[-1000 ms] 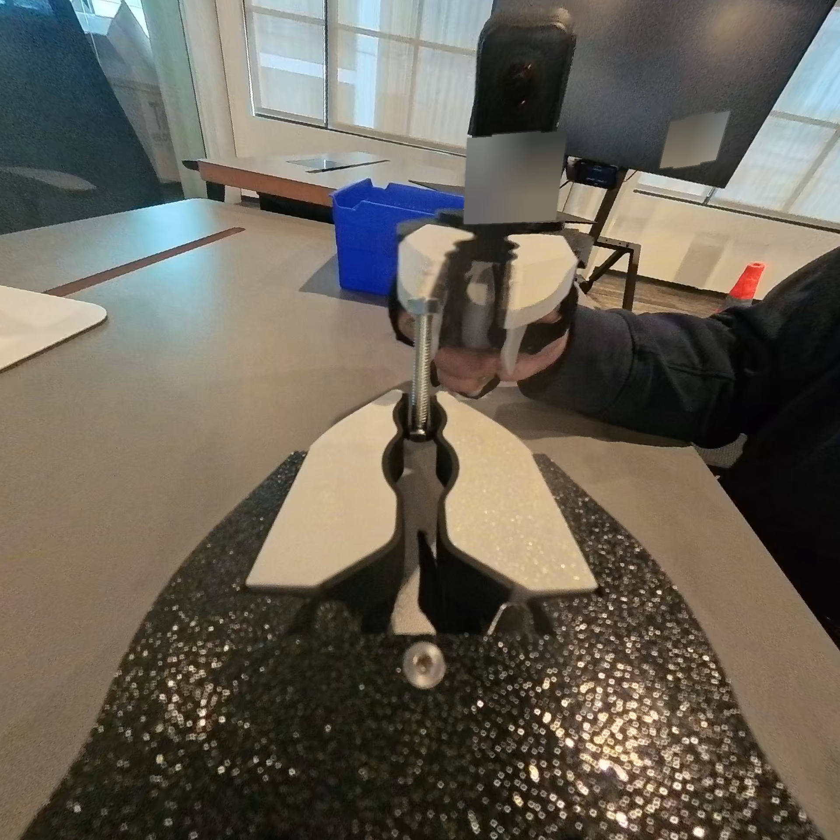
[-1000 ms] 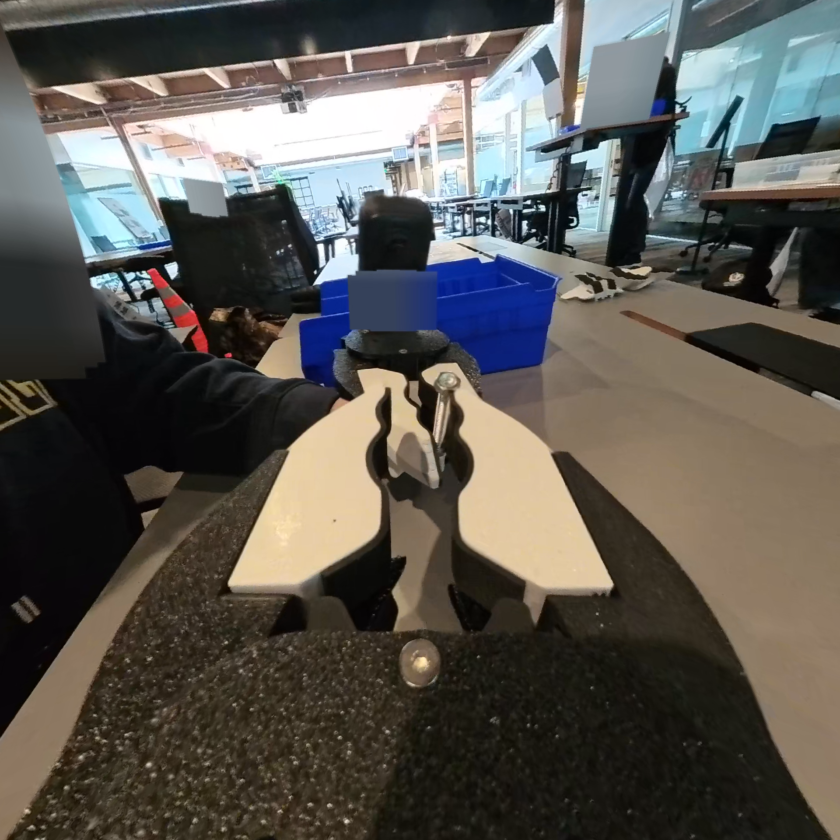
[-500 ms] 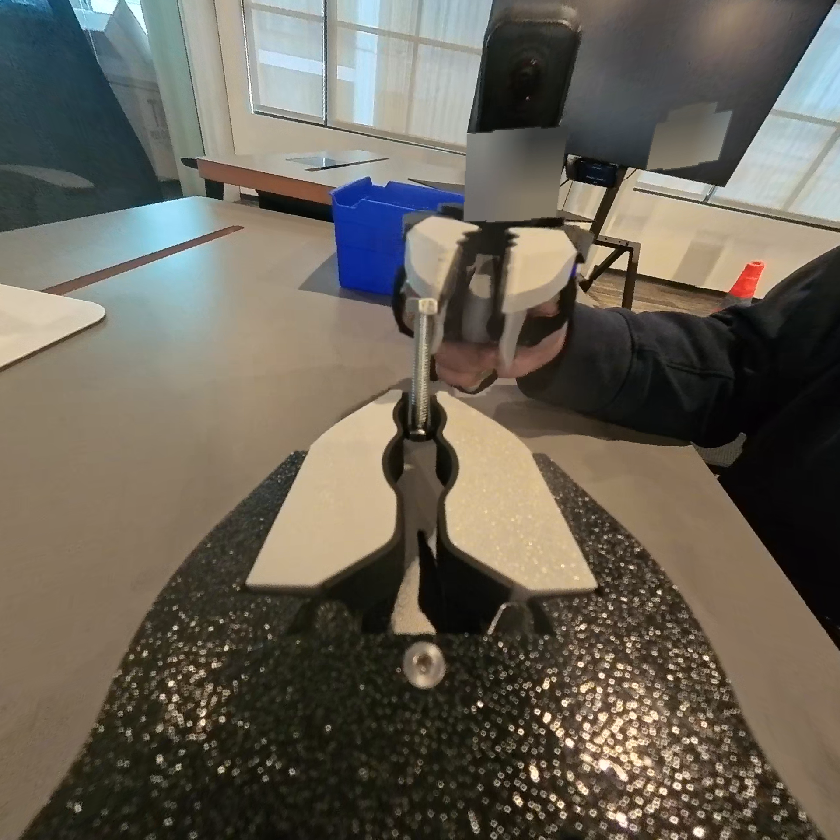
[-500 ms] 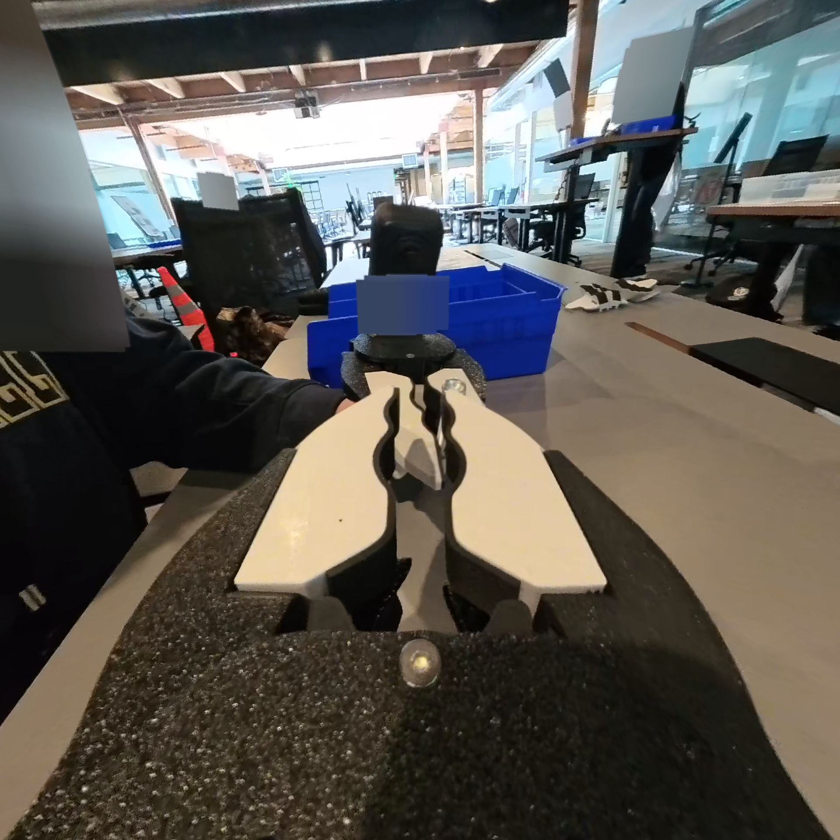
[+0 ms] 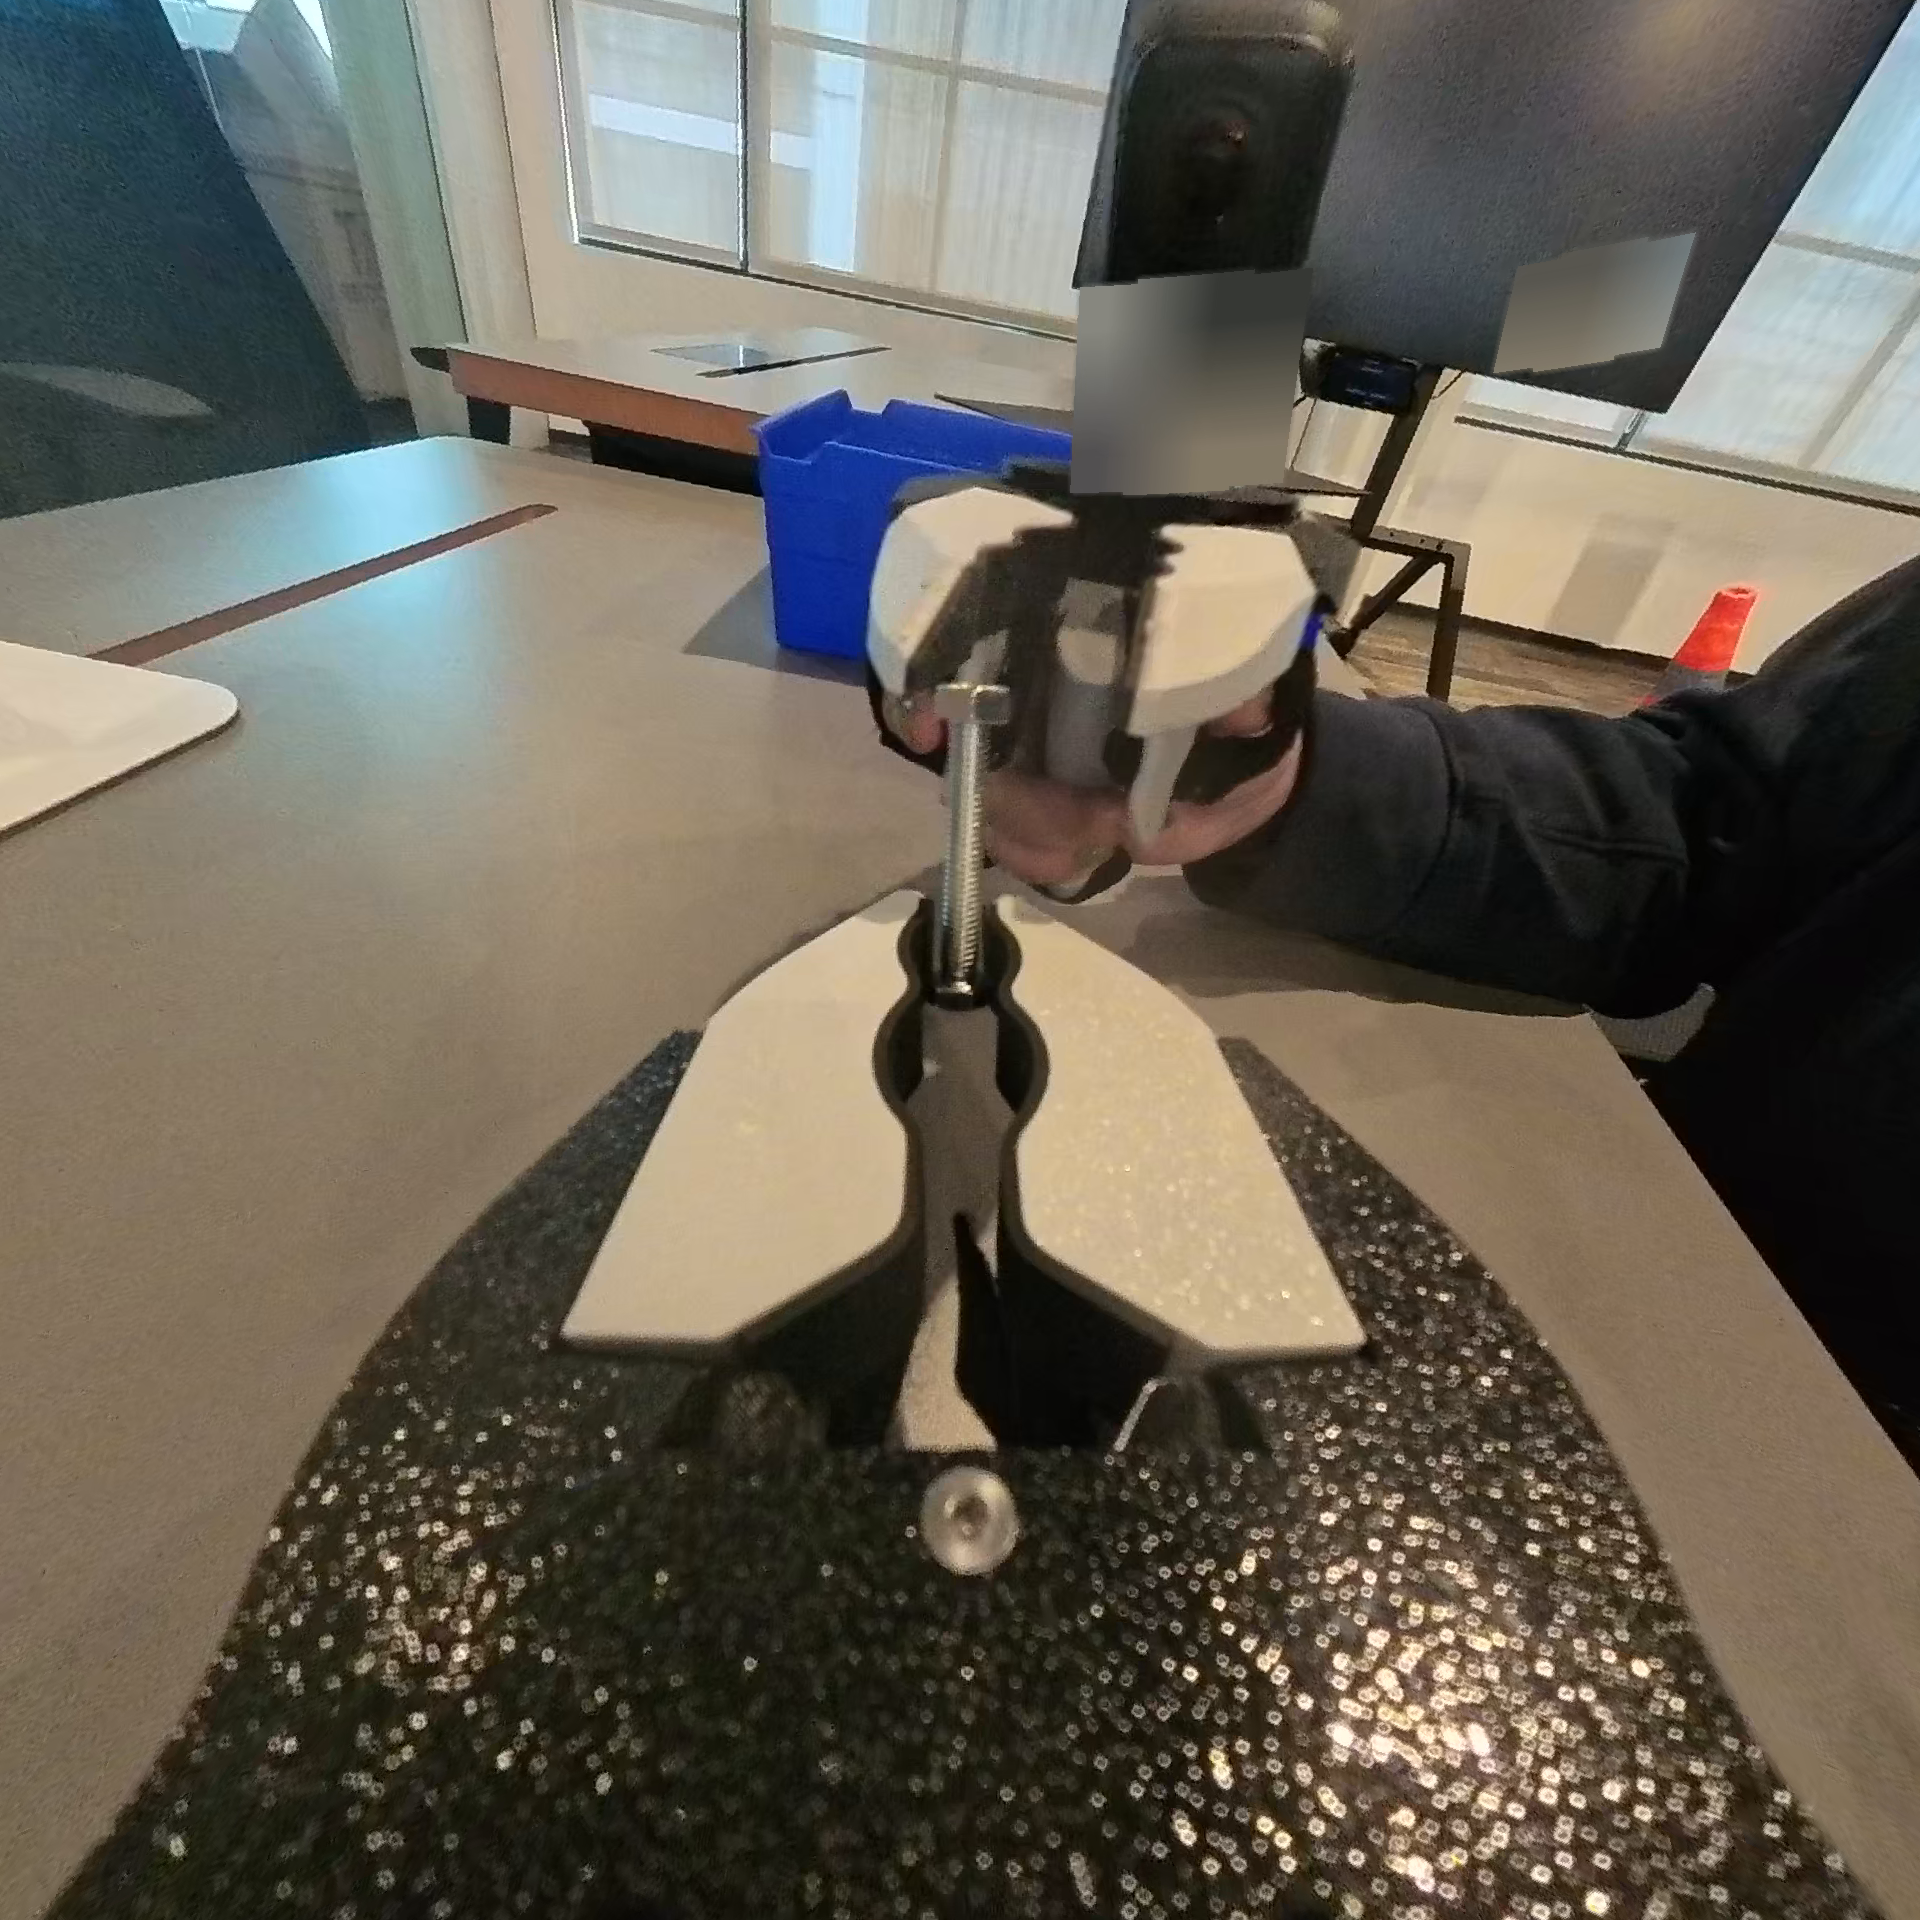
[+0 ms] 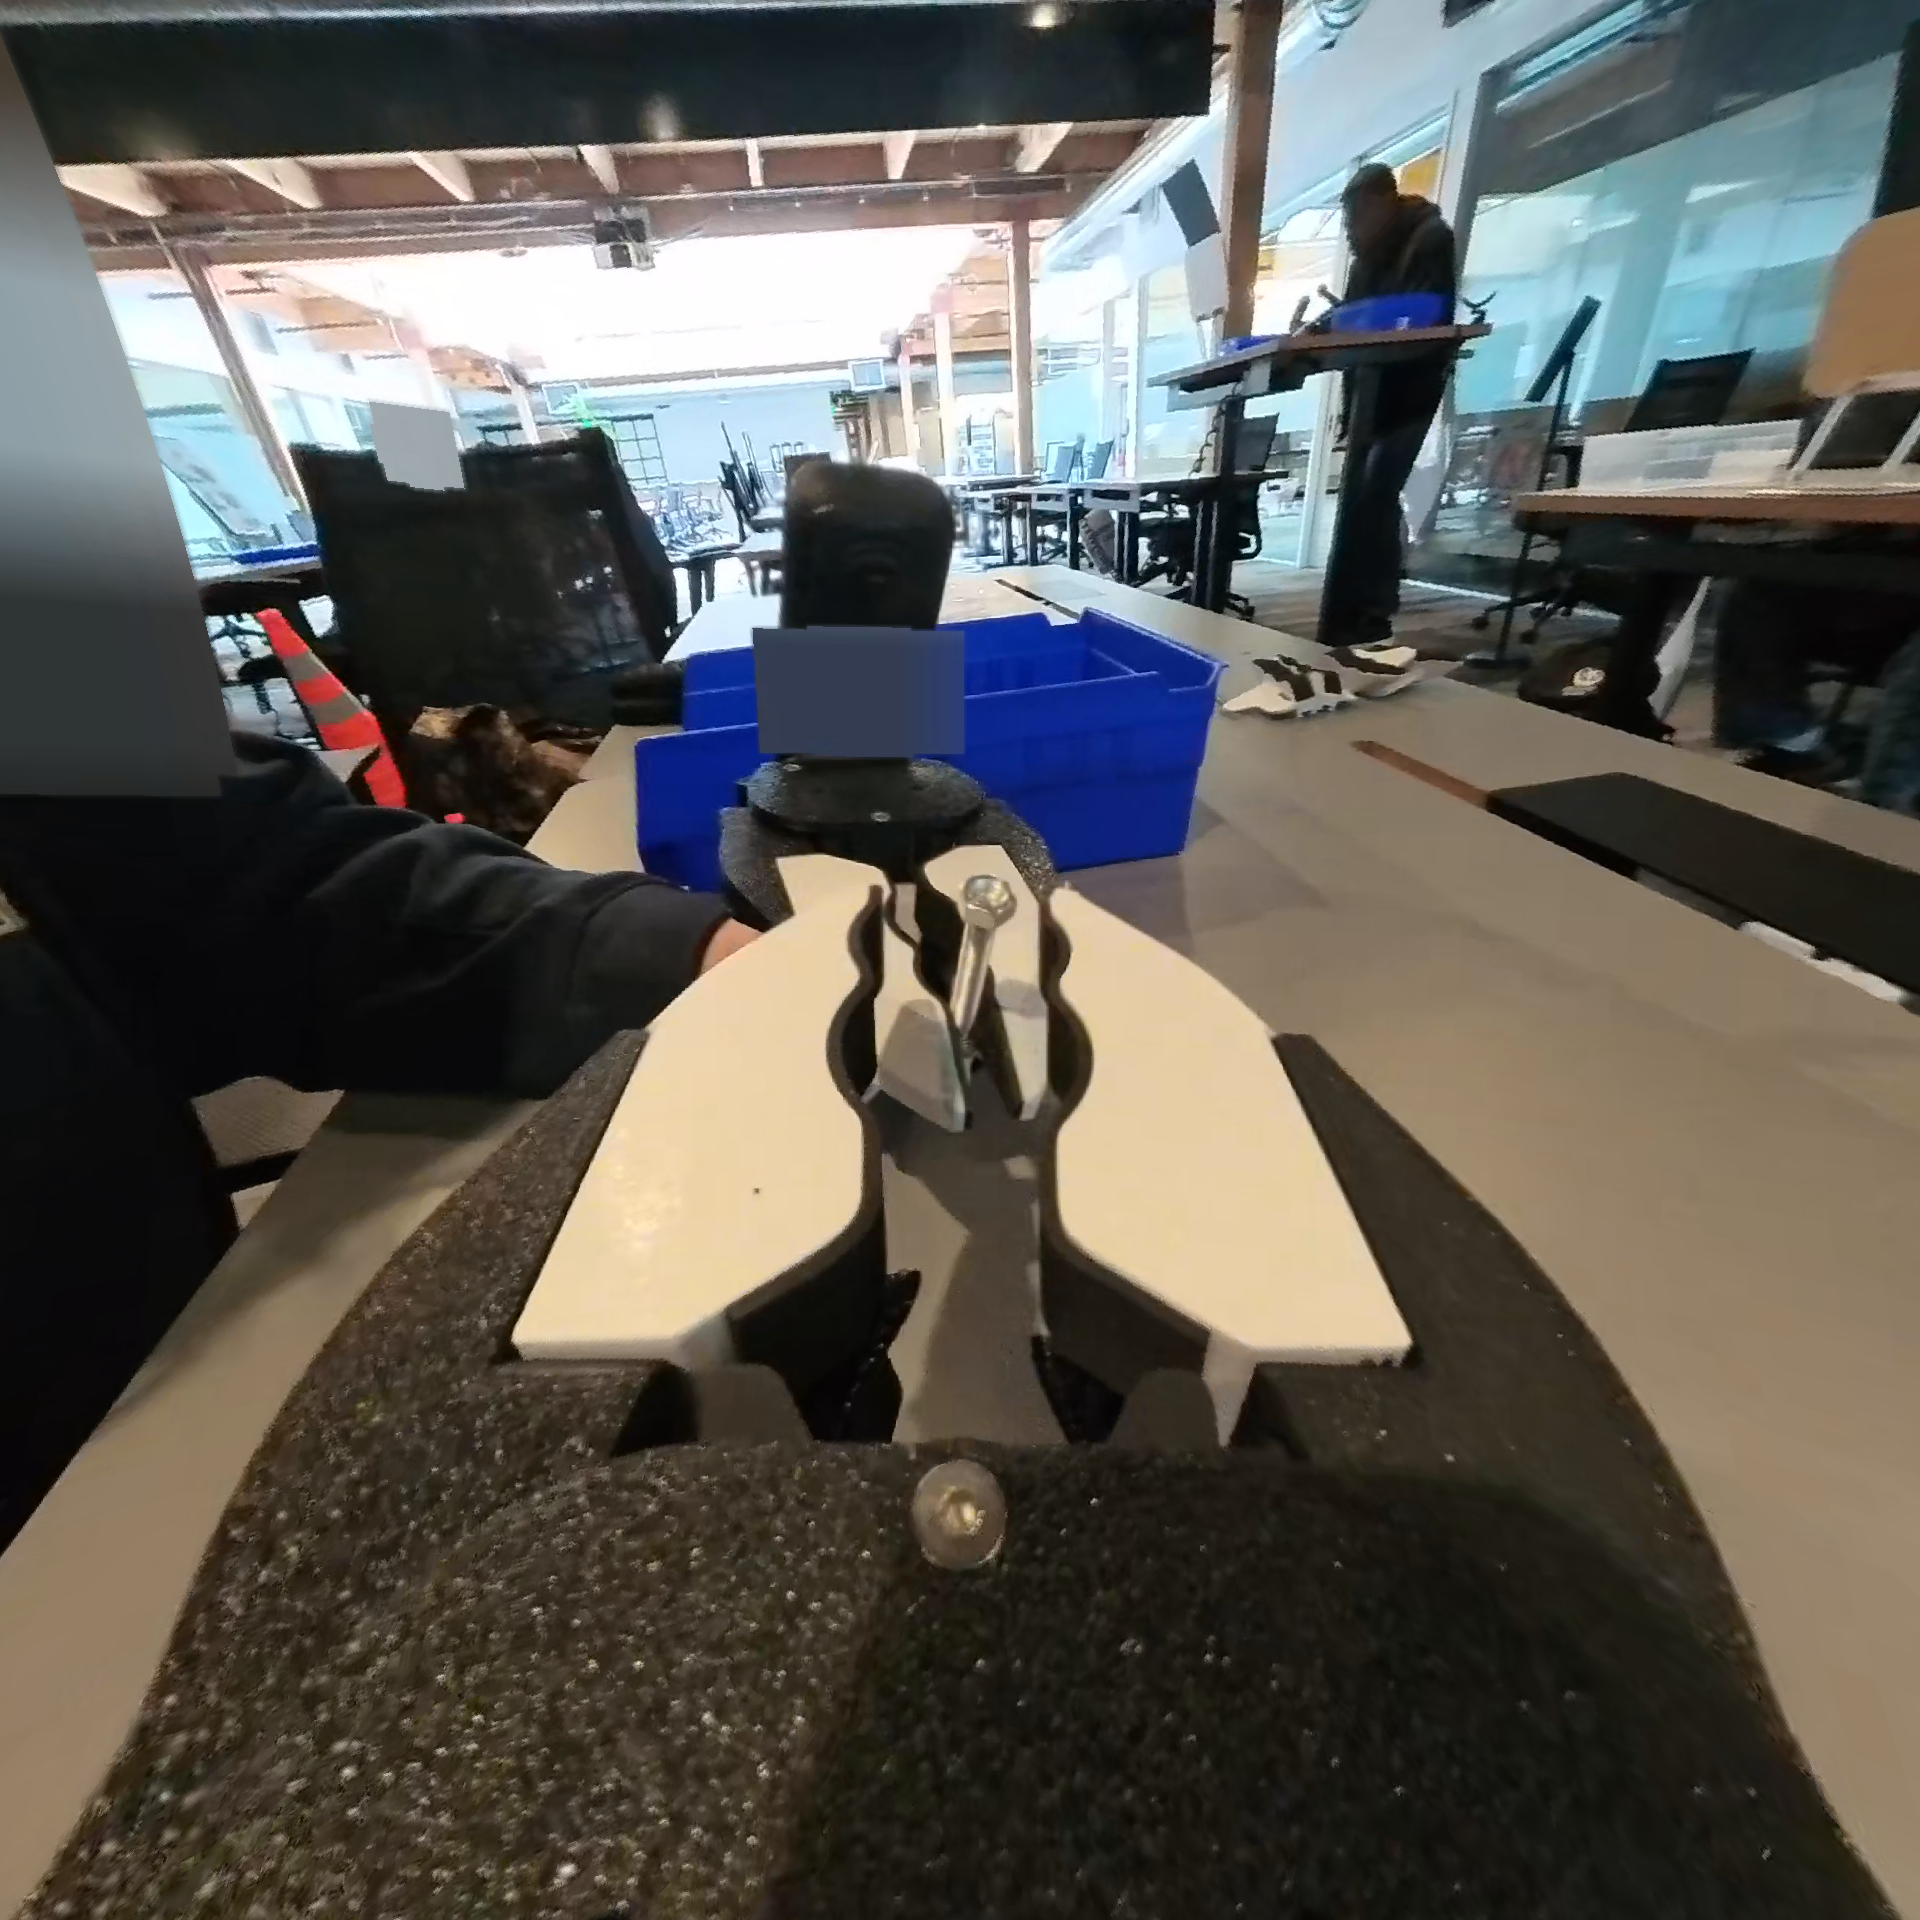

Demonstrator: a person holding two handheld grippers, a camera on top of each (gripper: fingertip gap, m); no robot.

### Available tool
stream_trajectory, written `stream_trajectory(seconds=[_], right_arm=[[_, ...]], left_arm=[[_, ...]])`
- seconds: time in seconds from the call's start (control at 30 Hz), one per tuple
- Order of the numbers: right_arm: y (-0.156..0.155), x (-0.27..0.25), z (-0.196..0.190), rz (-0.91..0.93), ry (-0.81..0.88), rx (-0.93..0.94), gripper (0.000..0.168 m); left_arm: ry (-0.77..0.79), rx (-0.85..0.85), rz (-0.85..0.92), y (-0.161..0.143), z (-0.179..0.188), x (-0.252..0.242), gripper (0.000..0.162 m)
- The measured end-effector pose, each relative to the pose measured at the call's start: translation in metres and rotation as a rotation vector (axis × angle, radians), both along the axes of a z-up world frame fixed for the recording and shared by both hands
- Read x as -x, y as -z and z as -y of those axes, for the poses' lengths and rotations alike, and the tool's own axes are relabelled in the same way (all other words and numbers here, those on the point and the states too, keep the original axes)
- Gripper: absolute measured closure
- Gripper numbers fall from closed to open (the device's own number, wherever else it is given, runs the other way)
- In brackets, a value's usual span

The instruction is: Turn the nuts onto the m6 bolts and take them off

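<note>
A silver bolt [image 5: 961, 831] stands upright above the grey table [image 5: 416, 883]. My left gripper [image 5: 961, 935] is shut on its lower threaded end. Its hex head [image 5: 971, 707] is at the top. My right gripper [image 5: 1075, 644] faces the left one from beyond the bolt, and its white fingers [image 5: 925, 603] are spread apart. In the right wrist view the bolt [image 6: 977, 956] leans between the tips of my right gripper [image 6: 961, 914], with gaps on both sides of its head. The left gripper [image 6: 971, 1060] holds it from below. I cannot make out a nut.
Blue bins [image 5: 831, 540] [image 6: 1091, 727] stand on the table behind the grippers. A white mat [image 5: 94, 717] lies at the far left and a black mat [image 6: 1714, 862] at the right. A dark sleeve [image 5: 1558, 852] reaches in. A person [image 6: 1392, 395] stands at a far desk. The gap from one gripper's tips to the other's is roughly 4 centimetres.
My right gripper closed in on the bolt head half a second ago and has now opened again. The left gripper still holds the bolt in the same place.
</note>
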State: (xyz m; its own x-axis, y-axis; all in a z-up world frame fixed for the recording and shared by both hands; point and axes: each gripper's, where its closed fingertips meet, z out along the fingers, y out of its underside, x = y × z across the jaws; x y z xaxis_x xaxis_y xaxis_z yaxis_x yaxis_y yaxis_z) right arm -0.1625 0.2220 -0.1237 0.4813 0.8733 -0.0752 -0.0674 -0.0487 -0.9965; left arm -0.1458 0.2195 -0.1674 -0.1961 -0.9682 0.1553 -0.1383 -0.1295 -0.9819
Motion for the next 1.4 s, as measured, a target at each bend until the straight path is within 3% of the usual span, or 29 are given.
stream_trajectory(seconds=[0.07,0.17,0.37,0.4,0.5,0.7,0.8,0.93,1.13,1.27,1.4], right_arm=[[0.004,0.003,0.002,0.036,-0.008,-0.002,0.141],[0.002,0.001,0.009,0.035,-0.061,0.002,0.158],[0.005,0.0,-0.003,0.037,0.022,-0.008,0.132],[0.007,0.002,0.0,0.051,0.003,-0.004,0.135],[0.006,0.005,0.012,0.065,-0.084,-0.016,0.162],[0.003,0.001,-0.001,0.066,0.032,-0.051,0.136],[0.008,0.007,0.003,0.091,-0.007,-0.042,0.137],[0.003,0.004,0.011,0.075,-0.06,-0.054,0.152],[0.003,0.004,0.001,0.068,0.018,-0.066,0.128],[0.001,0.006,0.015,0.061,-0.087,-0.059,0.155],[-0.004,-0.002,0.004,0.026,0.001,-0.071,0.137]], left_arm=[[-0.002,0.002,0.001,0.0,-0.001,0.0,0.154],[-0.005,0.004,0.002,0.0,-0.001,0.0,0.154],[-0.014,0.001,-0.01,0.001,-0.002,-0.001,0.154],[-0.015,0.002,-0.009,0.001,-0.002,-0.001,0.154],[-0.014,0.008,-0.002,0.0,-0.002,0.0,0.154],[-0.005,0.002,-0.007,0.001,-0.001,-0.001,0.154],[-0.006,0.004,-0.005,0.0,-0.001,-0.001,0.154],[-0.006,0.012,0.0,0.0,-0.001,0.0,0.153],[-0.003,0.005,-0.006,0.0,0.0,0.0,0.154],[-0.005,0.011,0.0,-0.001,-0.001,0.0,0.154],[-0.002,0.006,-0.006,0.0,0.0,0.0,0.154]])
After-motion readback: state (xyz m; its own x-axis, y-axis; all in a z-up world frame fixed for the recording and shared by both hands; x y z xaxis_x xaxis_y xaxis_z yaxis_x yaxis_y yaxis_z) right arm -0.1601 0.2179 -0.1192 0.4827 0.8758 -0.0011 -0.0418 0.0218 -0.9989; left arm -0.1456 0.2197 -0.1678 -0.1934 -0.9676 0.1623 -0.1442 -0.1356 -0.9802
